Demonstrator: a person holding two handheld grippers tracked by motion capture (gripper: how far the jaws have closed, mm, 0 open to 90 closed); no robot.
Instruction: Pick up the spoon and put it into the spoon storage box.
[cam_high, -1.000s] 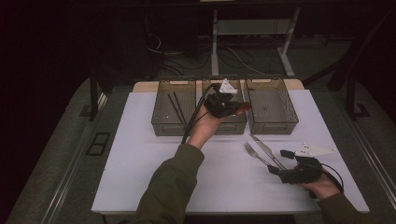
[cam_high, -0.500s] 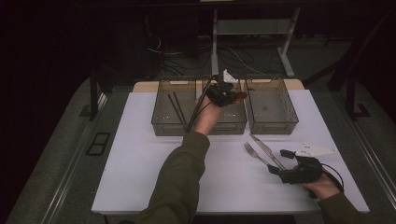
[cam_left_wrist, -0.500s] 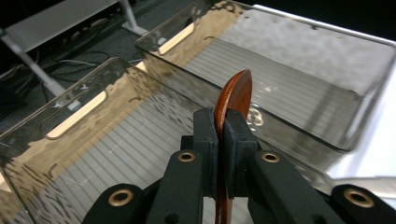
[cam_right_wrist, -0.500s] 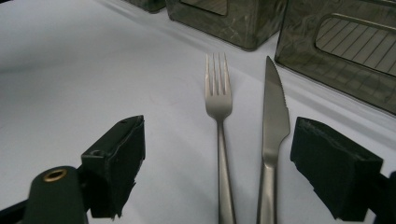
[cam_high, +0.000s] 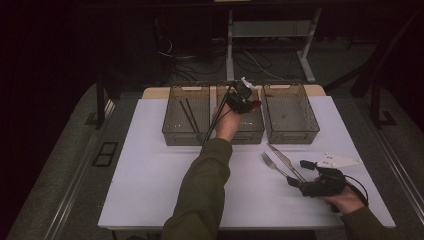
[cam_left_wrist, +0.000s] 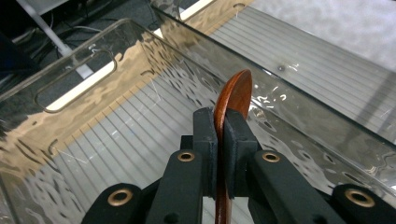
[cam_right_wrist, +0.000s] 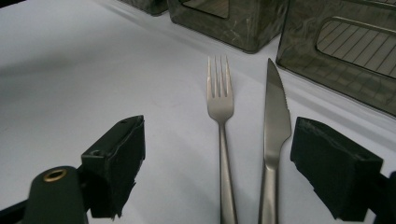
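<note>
Nearest you, your right gripper (cam_high: 296, 173) rests low on the white matte table (cam_high: 150, 165), its two black, foam-padded jaws spread wide with nothing between them; in the right gripper view a brushed-metal fork (cam_right_wrist: 220, 121) and a serrated metal knife (cam_right_wrist: 273, 135) lie flat side by side just ahead of the gap, the fork's four tines and the knife's tip pointing away from you toward the bins. That makes one fork and one knife on the tabletop, close together but apart. Beyond them stand three smoky, translucent plastic bins in a row, each rectangular with a ribbed floor and cut-out handle slots: the left bin (cam_high: 187, 116) holds a pair of thin dark sticks (cam_high: 190, 114), the right bin (cam_high: 290, 112) looks bare apart from a small speck. Your left arm, in an olive sleeve (cam_high: 200, 195), reaches out over the middle bin (cam_high: 247, 131), where your left gripper (cam_left_wrist: 219, 128) is clamped tight on a glossy reddish-brown wooden utensil (cam_left_wrist: 233, 98), its rounded, flattened end standing edge-on above the pads and hanging over the bin's ribbed floor, not touching it so far as can be seen
</note>
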